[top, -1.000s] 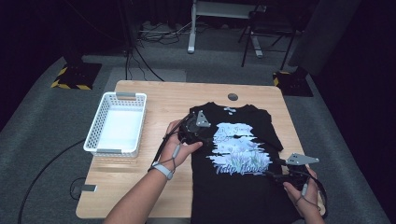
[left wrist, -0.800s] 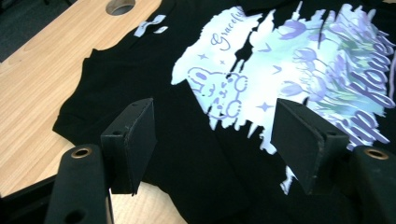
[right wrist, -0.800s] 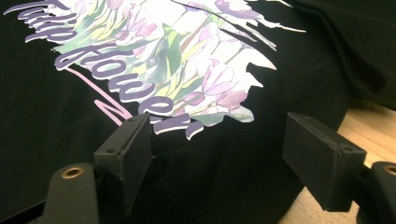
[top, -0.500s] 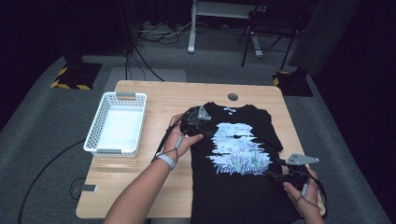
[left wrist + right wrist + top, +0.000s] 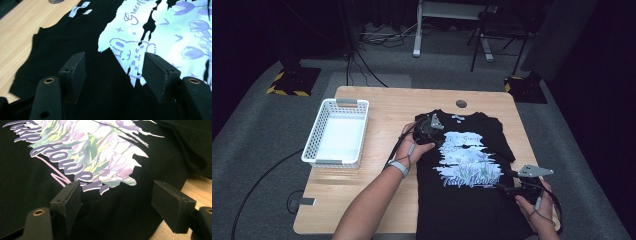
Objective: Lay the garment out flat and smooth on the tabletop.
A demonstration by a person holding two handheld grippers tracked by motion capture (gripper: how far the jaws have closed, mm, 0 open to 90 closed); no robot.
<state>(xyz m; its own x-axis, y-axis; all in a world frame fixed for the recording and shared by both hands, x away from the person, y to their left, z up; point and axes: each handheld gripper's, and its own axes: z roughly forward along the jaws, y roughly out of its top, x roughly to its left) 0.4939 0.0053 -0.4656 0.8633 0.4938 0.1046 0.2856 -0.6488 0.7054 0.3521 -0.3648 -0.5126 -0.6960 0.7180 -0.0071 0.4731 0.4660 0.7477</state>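
Note:
A black T-shirt [image 5: 462,210] with a pale tulip print lies flat, front up, on the wooden table [image 5: 377,105]. My left gripper [image 5: 437,134] hovers low over the shirt's upper left, near the collar. In the left gripper view the left gripper [image 5: 115,62] has its jaws apart; they have just been closing, with shirt cloth [image 5: 62,37] between and below them and no pad pressing on it. My right gripper [image 5: 508,182] sits at the shirt's lower right edge. In the right gripper view the right gripper [image 5: 117,187] is open over the print's lettering and black cloth [image 5: 30,182].
A white plastic basket [image 5: 312,145] stands empty on the table's left part. A round cable hole [image 5: 461,104] lies just beyond the collar. Bare wood [image 5: 195,187] shows right of the shirt. Chair and desk legs stand on the grey floor behind.
My left hand has slid forward and lower over the shirt's upper left. The right hand has stayed where it was.

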